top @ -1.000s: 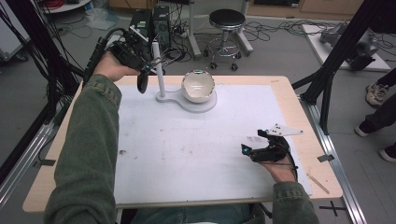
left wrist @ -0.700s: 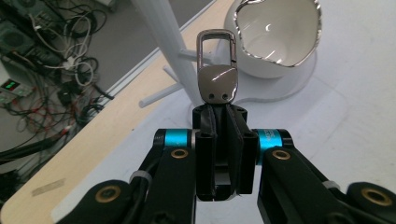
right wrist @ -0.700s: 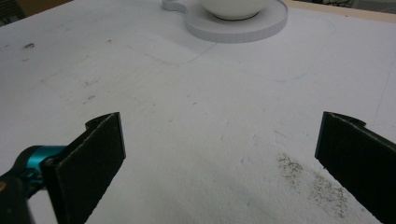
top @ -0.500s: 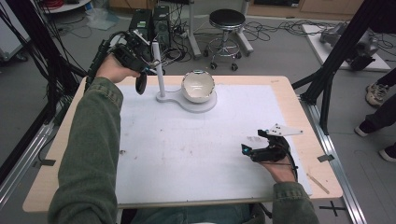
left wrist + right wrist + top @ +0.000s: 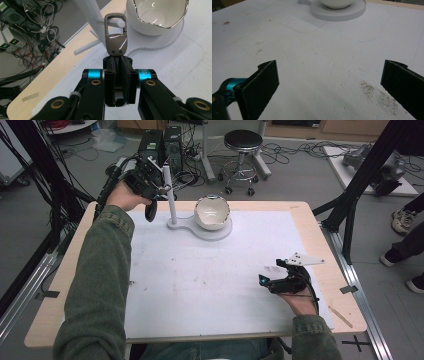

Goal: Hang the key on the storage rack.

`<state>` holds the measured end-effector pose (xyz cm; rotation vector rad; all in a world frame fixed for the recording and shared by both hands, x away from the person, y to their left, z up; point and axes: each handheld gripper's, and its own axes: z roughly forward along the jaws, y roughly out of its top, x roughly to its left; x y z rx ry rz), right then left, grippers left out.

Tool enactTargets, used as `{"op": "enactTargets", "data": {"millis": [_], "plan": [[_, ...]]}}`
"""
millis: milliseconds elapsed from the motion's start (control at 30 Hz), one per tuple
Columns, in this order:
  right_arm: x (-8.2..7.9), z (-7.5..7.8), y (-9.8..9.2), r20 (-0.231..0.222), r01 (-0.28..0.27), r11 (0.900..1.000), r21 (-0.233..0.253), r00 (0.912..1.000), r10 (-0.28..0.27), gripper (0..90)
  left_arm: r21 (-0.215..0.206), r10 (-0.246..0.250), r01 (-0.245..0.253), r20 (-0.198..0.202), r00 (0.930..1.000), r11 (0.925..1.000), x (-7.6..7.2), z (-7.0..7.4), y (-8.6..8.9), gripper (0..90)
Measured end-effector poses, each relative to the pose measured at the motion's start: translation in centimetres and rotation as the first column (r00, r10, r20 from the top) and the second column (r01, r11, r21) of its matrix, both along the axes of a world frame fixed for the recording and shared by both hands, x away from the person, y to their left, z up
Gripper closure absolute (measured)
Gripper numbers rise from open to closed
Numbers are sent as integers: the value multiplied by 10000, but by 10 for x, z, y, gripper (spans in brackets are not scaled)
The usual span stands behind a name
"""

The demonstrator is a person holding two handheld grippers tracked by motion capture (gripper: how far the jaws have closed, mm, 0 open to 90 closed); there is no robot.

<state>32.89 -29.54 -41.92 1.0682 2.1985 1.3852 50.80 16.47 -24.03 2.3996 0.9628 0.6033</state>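
A white stand (image 5: 169,195) with a thin upright post rises at the far left of the mat, joined to a round base holding a white bowl (image 5: 212,211). My left gripper (image 5: 161,184) is raised beside the post. In the left gripper view it (image 5: 117,61) is shut on a dark grey metal carabiner clip (image 5: 116,43). The clip's loop sits around a short white peg (image 5: 119,23) sticking out of the post (image 5: 91,15). The silver-rimmed bowl (image 5: 157,15) lies just beyond. My right gripper (image 5: 267,282) rests low at the mat's right, jaws wide open (image 5: 332,75) over bare mat.
A white mat (image 5: 210,280) covers most of the wooden table (image 5: 320,230). A second white peg (image 5: 85,47) juts from the post lower down. Black frame legs, cables, a stool (image 5: 242,142) and electronics stand on the floor beyond the table.
The left hand has shifted slightly at the post while holding the clip. The right gripper has stayed where it was.
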Motion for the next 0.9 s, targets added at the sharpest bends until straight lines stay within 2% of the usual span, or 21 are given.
{"op": "enactTargets", "data": {"millis": [167,233,300,333,367,400,467,533,633,767,833,900], "plan": [[0,0,0,5,32,10000,14,10000,-32,6,114,-107,105,154,9998,9999,0,-5,-2,808],[0,0,-1,49,-13,10000,24,10000,13,6,-32,-136,137,78,9999,9999,0,-9,-1,785],[-1,0,-1,49,-16,10000,48,10000,16,6,-169,-221,217,-222,9995,9996,0,-11,-1,698],[-1,0,-1,58,-11,10000,42,10000,10,6,-131,-266,263,-203,9994,9996,-1,-14,-2,623],[-1,0,0,42,-30,10000,34,10000,30,6,-134,-252,251,-92,9996,9996,-2,-15,-2,511],[-1,0,0,39,-13,10000,39,10000,13,6,-377,-242,236,-154,9996,9990,-3,-15,-2,434],[-1,0,0,47,-2,10000,19,10000,2,5,-753,-279,257,-286,9992,9968,-3,-16,-2,340],[-1,0,0,12,15,10000,9,10000,-15,6,-675,-194,169,-357,9992,9976,-5,-17,-3,229],[-1,0,0,12,8,10000,2,10000,-8,6,-716,-154,124,-416,9990,9974,-8,-19,-3,139],[-1,0,0,27,41,10000,17,10000,-41,6,-941,19,-70,-542,9985,9955,-11,-23,1,74],[-1,1,-1,2,48,10000,44,10000,-48,6,-860,98,-145,-546,9985,9962,-12,-26,3,60],[-1,1,-1,19,48,10000,60,10000,-48,6,-1082,-80,-3,-759,9971,9941,-14,-29,6,16]]}}
